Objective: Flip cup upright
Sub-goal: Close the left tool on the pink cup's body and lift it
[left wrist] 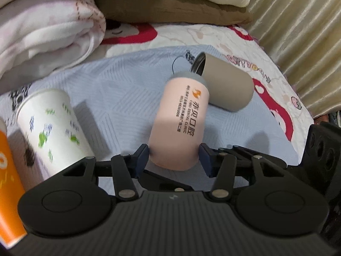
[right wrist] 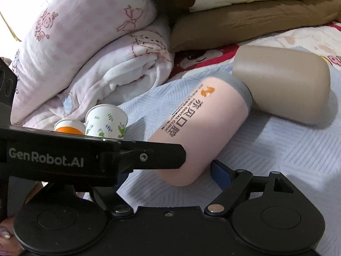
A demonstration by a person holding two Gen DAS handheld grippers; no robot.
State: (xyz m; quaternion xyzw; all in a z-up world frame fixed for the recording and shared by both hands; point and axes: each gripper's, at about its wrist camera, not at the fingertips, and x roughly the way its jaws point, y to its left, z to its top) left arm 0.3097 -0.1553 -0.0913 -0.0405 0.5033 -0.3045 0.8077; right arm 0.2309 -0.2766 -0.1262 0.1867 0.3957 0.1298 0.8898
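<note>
L wrist view:
L gripper point(left wrist: 173, 156): my pads sit on both sides of the pink cup's closed base end, touching or v. close; looks clamped on it.
Pink cup point(left wrist: 179, 119): pink body w/ orange logo + black print, grey band at far end. Tilted, base toward me, grey end pointing away and leaning twd the tan cup.
Tan cup point(left wrist: 228, 87): lying on its side just behind/right of pink one, dark open mouth facing left-back, touching pink cup's grey end.
Paper cup point(left wrist: 53, 125): white w/ green print, left of my gripper, blurred.
Orange cup point(left wrist: 8, 181): at far left edge, only part visible.
Blue cloth point(left wrist: 119, 98): light blue quilted, under all cups.
Bedding: folded pink blanket point(left wrist: 42, 27) back left, brown pillow point(left wrist: 170, 4) behind.

R wrist view:
R gripper point(right wrist: 181, 170): only the blue right pad point(right wrist: 220, 173) shows, just beside the pink cup's base; left side hidden behind L gripper's black body point(right wrist: 91, 160). Can't tell if I'm closed or not.
Pink cup point(right wrist: 200, 132): slanted, base low near me, grey rim up against tan cup point(right wrist: 283, 85).
Paper cup point(right wrist: 106, 121) + orange cup point(right wrist: 68, 129): standing side by side, left, near pink blanket point(right wrist: 85, 53).
Blue cloth point(right wrist: 277, 149): under cups.
</note>
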